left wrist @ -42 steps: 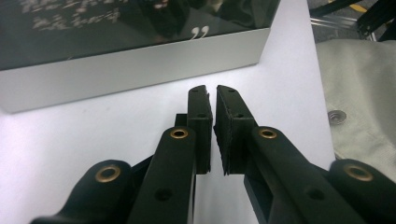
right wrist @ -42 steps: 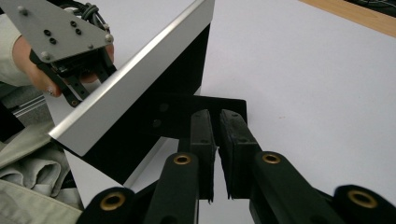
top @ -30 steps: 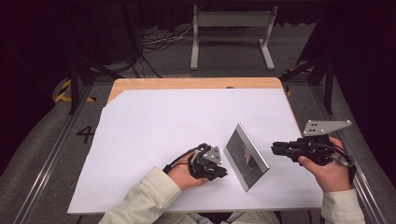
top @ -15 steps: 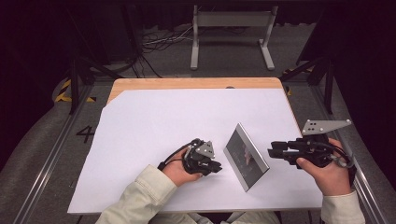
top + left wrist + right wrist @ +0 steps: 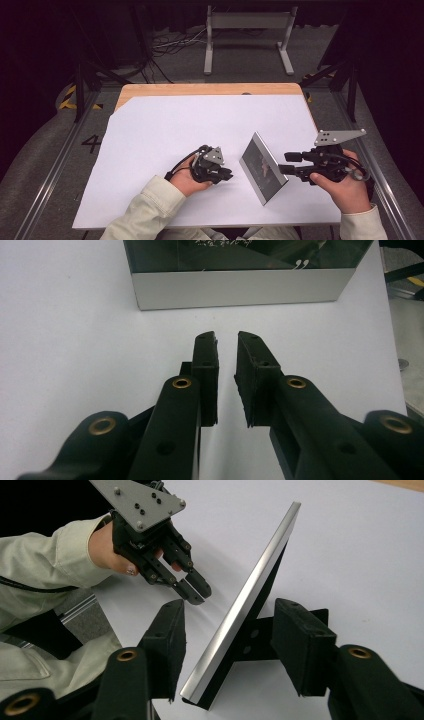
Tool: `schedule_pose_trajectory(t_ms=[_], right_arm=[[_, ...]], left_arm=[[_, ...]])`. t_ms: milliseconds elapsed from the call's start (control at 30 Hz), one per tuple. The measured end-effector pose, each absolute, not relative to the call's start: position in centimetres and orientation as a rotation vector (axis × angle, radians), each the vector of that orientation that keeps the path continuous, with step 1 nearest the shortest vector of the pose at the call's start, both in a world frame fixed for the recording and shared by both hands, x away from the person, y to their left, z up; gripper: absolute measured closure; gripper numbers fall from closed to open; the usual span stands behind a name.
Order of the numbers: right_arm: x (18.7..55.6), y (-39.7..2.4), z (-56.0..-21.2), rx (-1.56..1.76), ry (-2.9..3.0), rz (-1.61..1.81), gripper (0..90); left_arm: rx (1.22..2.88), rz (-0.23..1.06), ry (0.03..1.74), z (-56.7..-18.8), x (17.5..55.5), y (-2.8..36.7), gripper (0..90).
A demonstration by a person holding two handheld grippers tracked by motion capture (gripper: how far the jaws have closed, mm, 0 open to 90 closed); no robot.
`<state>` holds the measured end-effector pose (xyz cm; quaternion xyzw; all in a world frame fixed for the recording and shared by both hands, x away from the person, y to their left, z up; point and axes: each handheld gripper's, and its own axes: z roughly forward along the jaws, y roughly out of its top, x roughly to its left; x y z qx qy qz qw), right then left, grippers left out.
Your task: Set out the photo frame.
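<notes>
A silver-edged picture frame (image 5: 262,167) with a dark face stands tilted on its rear prop on the white sheet (image 5: 200,125). My right gripper (image 5: 285,163) is open; in the right gripper view its jaws (image 5: 227,607) straddle the frame's near edge (image 5: 250,600), one on each side, without touching it. My left gripper (image 5: 229,176) lies left of the frame, pointing at its front. In the left gripper view its pads (image 5: 207,370) are drawn almost together with nothing between them, and the frame's lower border (image 5: 240,287) is just ahead. The left gripper (image 5: 194,594) also appears past the frame.
The white sheet covers most of a wooden table (image 5: 210,89). A metal stand (image 5: 247,35) and cables lie on the floor beyond the far edge. Rails run along both sides of the table. Bare sheet stretches to the left and far side.
My right gripper has edged left, so its jaws now sit around the frame's edge. The left gripper has drifted slightly left, away from the frame. The frame has not moved.
</notes>
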<state>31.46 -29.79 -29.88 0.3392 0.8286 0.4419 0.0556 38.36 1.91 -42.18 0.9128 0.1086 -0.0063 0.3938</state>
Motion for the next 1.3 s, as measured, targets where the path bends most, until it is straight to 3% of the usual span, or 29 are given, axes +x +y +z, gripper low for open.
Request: schedule_pose_trajectory(t_ms=[300, 600, 1300], right_arm=[[31.8, -28.8, -30.7, 1.065, 2.522, 1.312, 38.6], [32.3, -27.7, -31.9, 1.068, 2.556, 1.262, 37.3], [32.9, -26.0, -33.8, 1.063, 2.595, 1.163, 42.1]], left_arm=[[2.311, -0.015, 0.282, -42.2, 38.4, 2.0, 78.7], [2.313, -0.016, 0.281, -42.2, 38.4, 2.0, 78.5], [2.315, -0.017, 0.285, -42.3, 38.5, 2.1, 78.2]])
